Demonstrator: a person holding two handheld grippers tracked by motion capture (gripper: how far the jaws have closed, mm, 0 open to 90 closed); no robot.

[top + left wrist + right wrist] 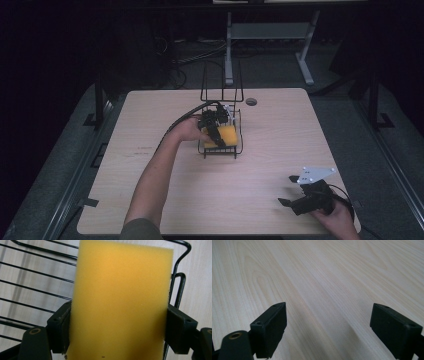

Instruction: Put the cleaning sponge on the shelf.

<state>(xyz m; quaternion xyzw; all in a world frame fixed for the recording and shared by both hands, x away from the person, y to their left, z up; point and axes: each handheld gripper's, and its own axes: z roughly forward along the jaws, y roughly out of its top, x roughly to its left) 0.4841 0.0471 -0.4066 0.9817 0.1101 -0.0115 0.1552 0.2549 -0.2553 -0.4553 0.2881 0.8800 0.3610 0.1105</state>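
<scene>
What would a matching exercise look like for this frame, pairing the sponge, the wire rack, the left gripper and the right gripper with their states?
Things:
1. yellow sponge
2. black wire rack
3. left gripper
4. right gripper

States:
A. open, with bare wooden table between its jaws
B. shut on the sponge, over the rack
C. clamped between two black jaws
D. standing on the table, near its far edge

Pairs: 1-C, 2-D, 3-B, 4-A

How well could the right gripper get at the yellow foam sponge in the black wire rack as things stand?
Probably not well: the left gripper is clamped on the yellow foam sponge over the black wire rack, while the right gripper sits open near the table's near right corner.
</scene>
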